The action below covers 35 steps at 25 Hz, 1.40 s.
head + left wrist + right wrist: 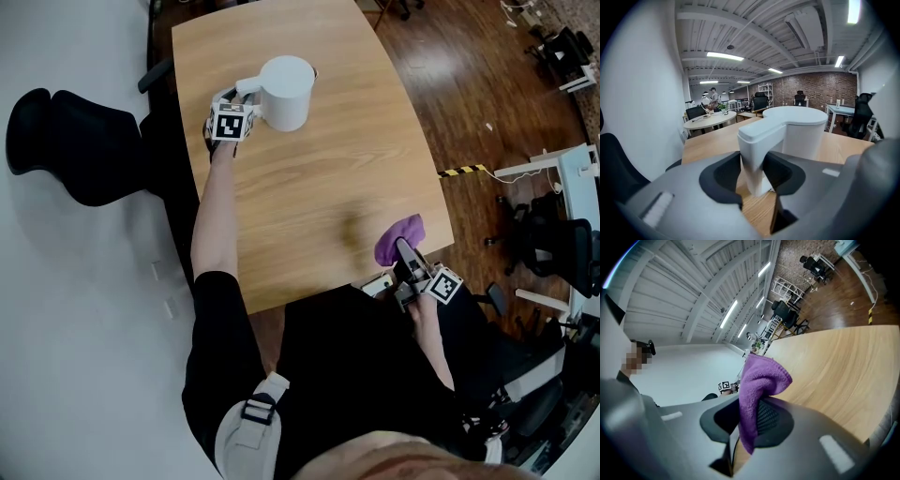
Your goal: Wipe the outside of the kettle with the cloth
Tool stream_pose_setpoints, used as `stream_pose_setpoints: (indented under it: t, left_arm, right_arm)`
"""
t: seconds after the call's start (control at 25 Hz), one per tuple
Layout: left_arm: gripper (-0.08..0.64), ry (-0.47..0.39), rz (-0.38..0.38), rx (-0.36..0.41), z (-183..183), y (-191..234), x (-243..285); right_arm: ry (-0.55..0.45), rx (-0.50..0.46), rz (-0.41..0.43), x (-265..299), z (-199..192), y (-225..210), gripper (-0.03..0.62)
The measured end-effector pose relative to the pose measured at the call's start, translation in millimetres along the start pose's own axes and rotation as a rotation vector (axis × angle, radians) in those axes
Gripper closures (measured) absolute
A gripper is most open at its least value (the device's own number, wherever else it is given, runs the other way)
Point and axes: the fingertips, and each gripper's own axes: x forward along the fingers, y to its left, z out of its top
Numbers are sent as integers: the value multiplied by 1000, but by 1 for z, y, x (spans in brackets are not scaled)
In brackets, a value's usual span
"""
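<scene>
Your left gripper [751,174] is at the white cylindrical plastic kettle [286,94]. Its jaws are spread, one dark pad on each side of the kettle's white squared-off handle [752,150]. The pads sit close to the handle's sides, but no squeeze on it is evident. The marker cube [230,122] on that gripper lies just beside the kettle, on the side nearer your body. Your bare left forearm [214,220] runs from it back toward you.

The kettle stands upright with its lid on and its handle turned toward your left gripper. It rests on the light wooden table [309,187], in the half of the top farther from you.

Your right gripper [747,417] is well apart from the kettle, at the table edge nearest you and out to your right. Its jaws are pressed together on a purple microfibre cloth [398,236]. A fold is caught between the pads, the rest bunches up above the jaw tips, and a short tail hangs below them. The cloth does not touch the kettle.

A black office chair [84,141] stands on the pale floor beyond the kettle's handle side, off the table.
</scene>
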Motion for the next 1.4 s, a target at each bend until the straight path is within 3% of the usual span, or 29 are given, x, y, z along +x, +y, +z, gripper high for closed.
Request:
stream_pose_setpoints:
  t: [0.24,0.36,0.48,0.56,0.64,0.76,0.88,1.04,1.2,1.28,1.4]
  left_arm:
    - [399,-7,-17,1,-5,4,2]
    - [325,-28,-11,-20,0,3,-9]
    - [284,-70,-20,-82,-5,0,-23]
    - [279,-112,-11,-164,-28,7,-33]
    - [294,-191,2,-308,-67,9,-59]
    - [358,-419,-25,-534,-102,-20,-132]
    - [406,-651,-99,-633,-120,-48,-198]
    - [478,-791,-147,-709,-137,-79,-267]
    - [517,-849,-211,-747,-174,-174,-354]
    - [558,-909,-225,-743,-162,-243,-398]
    - [558,-954,-259,-694,-131,-362,-439]
  right_arm:
    - [18,5,5,19,-8,-1,535]
    - [21,8,13,16,-5,7,535]
    - [11,22,34,9,1,7,535]
    - [6,43,42,9,-3,1,535]
    - [5,57,58,1,-15,1,535]
    - [1,75,125,-27,-20,10,535]
    - [15,110,203,-23,-16,15,535]
    - [75,129,333,17,-1,34,534]
    - [81,154,466,-30,0,71,534]
    - [65,177,535,-72,12,88,534]
    - [45,205,640,-146,42,101,534]
